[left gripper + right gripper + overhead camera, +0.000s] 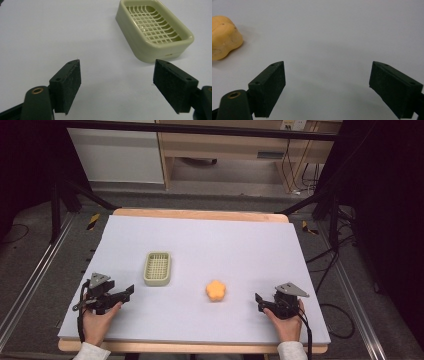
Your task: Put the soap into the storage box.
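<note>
Two tools, left tool (131,290) and right tool (257,298), jaws apart, empty; no writing legible.

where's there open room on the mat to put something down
Most of the mat is bare. The whole far half beyond the dish and the orange soap is free, as is the right side past the soap. A gap lies between dish and soap. Tighter spots are the near corners, where the left tool and right tool rest.

Only 2 obstacles on the mat (200,240): soap dish (157,268) near the left gripper (131,290), orange soap (216,290) betw. dish & right gripper (257,299). Rest of mat lay bare; both grippers' jaws gaped w/ nothing betw. them.
</note>
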The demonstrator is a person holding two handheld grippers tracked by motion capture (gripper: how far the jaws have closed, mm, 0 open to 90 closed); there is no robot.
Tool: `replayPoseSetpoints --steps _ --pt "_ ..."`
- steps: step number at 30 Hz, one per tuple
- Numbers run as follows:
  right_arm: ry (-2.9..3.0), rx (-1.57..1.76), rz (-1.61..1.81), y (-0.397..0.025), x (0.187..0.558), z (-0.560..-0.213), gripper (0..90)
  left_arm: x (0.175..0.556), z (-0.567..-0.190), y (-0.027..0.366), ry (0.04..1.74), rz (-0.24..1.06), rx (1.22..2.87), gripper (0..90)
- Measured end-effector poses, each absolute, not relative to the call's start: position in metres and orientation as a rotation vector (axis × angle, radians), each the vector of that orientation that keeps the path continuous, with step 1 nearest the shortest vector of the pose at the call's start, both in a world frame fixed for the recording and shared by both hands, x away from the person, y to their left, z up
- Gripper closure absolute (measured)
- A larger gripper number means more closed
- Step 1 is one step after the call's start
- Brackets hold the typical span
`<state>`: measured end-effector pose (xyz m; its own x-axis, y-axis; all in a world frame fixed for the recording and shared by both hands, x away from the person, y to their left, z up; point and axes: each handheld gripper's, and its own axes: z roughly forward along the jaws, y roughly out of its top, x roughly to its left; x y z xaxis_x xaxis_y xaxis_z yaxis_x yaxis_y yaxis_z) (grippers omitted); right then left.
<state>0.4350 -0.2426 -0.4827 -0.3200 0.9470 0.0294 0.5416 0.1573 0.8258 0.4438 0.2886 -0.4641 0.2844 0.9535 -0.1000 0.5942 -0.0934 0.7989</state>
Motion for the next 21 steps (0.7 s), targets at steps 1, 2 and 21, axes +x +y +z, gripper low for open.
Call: replayPoseSetpoints --steps 1,2,21 --pt "1.932 1.405 1.048 -0.243 0.435 -0.483 13.7 0.443 -0.464 0.287 1.397 0.593 1.793 22.6" --pt "1.931 1.402 1.05 -0.243 0.435 -0.483 13.7 0.442 -0.463 0.286 1.388 0.597 1.804 23.1" --pt "1.918 1.409 1.052 -0.243 0.435 -0.486 12.9 0.441 -0.461 0.259 1.286 0.528 1.891 26.9"
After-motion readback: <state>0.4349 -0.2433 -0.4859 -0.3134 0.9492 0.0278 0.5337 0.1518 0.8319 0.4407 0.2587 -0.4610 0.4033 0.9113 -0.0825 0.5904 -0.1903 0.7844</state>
